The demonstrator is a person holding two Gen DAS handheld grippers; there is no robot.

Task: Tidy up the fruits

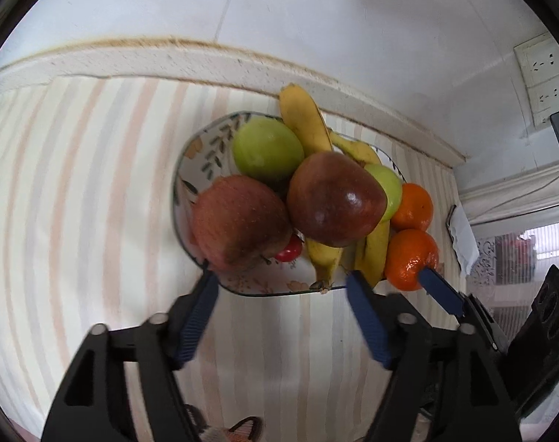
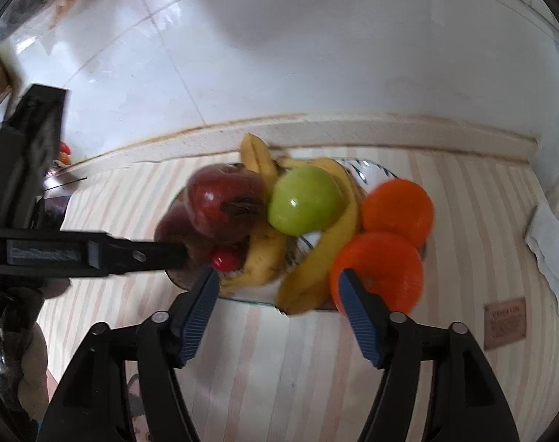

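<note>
A patterned plate (image 1: 191,154) on the striped cloth holds piled fruit: two red apples (image 1: 334,199) (image 1: 239,221), two green apples (image 1: 266,149), bananas (image 1: 303,118), a cherry tomato (image 1: 289,251) and two oranges (image 1: 412,259). My left gripper (image 1: 281,280) is open and empty at the plate's near rim. My right gripper (image 2: 277,280) is open and empty, just short of the plate (image 2: 375,171), with one finger in front of the near orange (image 2: 382,269). The left gripper's finger (image 2: 147,254) reaches in beside the red apple (image 2: 224,202).
The striped cloth (image 1: 77,184) covers the table, which ends at a white tiled wall (image 1: 316,18). A wall socket (image 1: 544,73) is at the right. A white paper (image 2: 552,250) and a small brown card (image 2: 505,322) lie right of the plate.
</note>
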